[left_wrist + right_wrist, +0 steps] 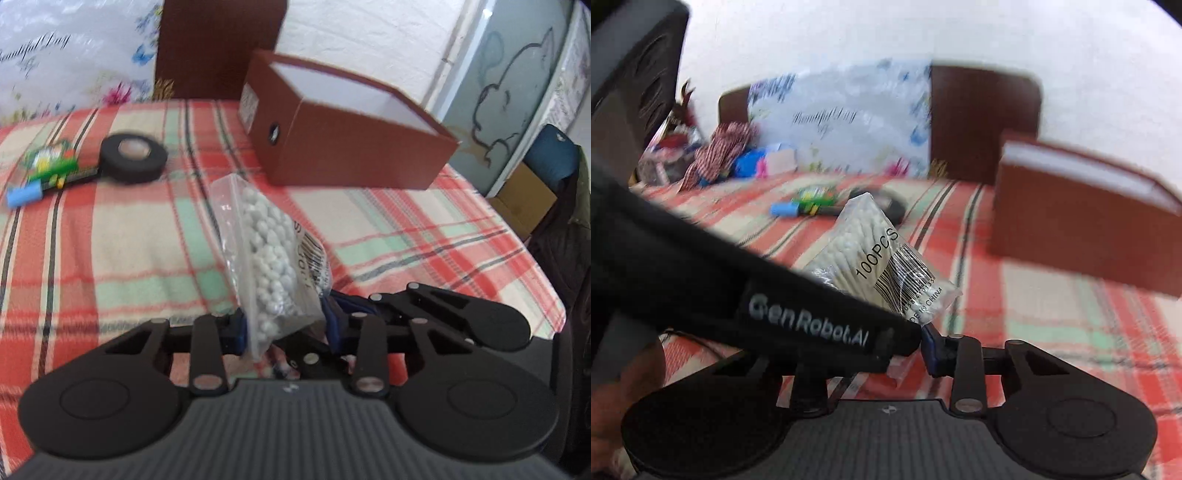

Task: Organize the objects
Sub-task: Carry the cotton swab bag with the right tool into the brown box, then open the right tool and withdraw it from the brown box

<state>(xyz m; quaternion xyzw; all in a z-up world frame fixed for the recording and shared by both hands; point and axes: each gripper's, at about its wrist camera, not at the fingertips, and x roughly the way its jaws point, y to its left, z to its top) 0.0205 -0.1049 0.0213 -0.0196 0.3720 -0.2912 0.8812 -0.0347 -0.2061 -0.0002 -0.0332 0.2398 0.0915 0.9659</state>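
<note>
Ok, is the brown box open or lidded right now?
Open. The brown box has no lid on it, and the left wrist view looks straight down onto its pale inner walls. Whether anything lies inside: cannot tell.

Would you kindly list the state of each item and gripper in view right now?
Left gripper: shut on the bag of cotton swabs.
Bag of cotton swabs: sealed, lifted off the blanket.
Right gripper: cannot tell, partly hidden.
Brown box: open, lid off.
Roll of black tape: lying flat.
</note>
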